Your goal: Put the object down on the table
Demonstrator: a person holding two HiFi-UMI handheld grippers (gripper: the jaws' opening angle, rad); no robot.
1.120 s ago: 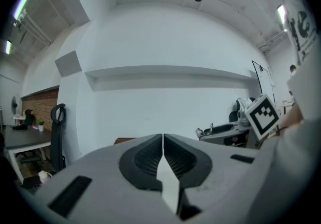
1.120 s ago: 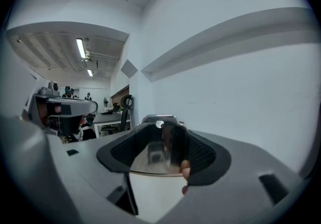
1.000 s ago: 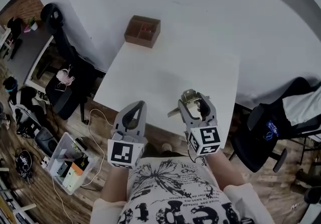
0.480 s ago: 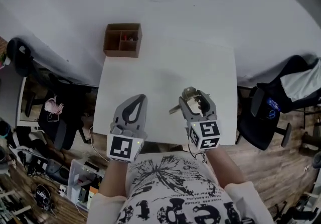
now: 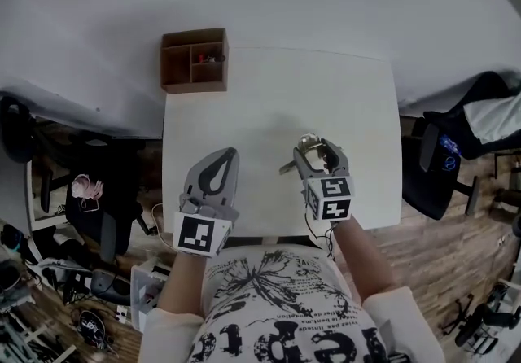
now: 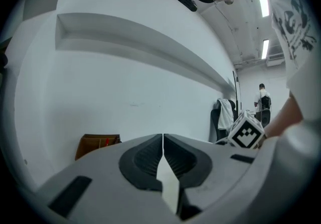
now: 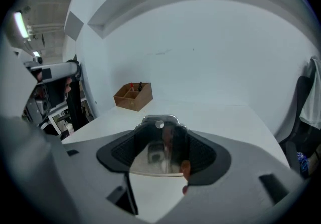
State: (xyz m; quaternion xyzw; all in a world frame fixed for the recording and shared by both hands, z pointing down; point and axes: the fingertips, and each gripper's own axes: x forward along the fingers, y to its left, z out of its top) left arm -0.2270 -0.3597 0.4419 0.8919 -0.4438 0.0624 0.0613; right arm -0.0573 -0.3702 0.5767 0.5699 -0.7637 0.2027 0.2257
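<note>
My right gripper (image 5: pixel 317 156) hangs over the near right part of the white table (image 5: pixel 269 93), shut on a shiny metal object (image 5: pixel 304 145). A thin part of the object sticks out to the left. In the right gripper view the reflective metal object (image 7: pixel 159 143) fills the gap between the two dark pads, just above the table. My left gripper (image 5: pixel 220 168) is over the table's near left part, shut with nothing in it. In the left gripper view its fingertips (image 6: pixel 155 147) meet along a thin seam.
A brown wooden organizer box (image 5: pixel 194 59) with small items stands at the table's far left corner, and it shows as the box (image 7: pixel 133 96) in the right gripper view. Dark office chairs (image 5: pixel 452 162) stand right of the table. Floor clutter (image 5: pixel 89 304) lies at the left.
The head view has swung so the table now lies squarer in the picture. Both grippers keep about the same places over the near edge, and the right one still holds the metal object.
</note>
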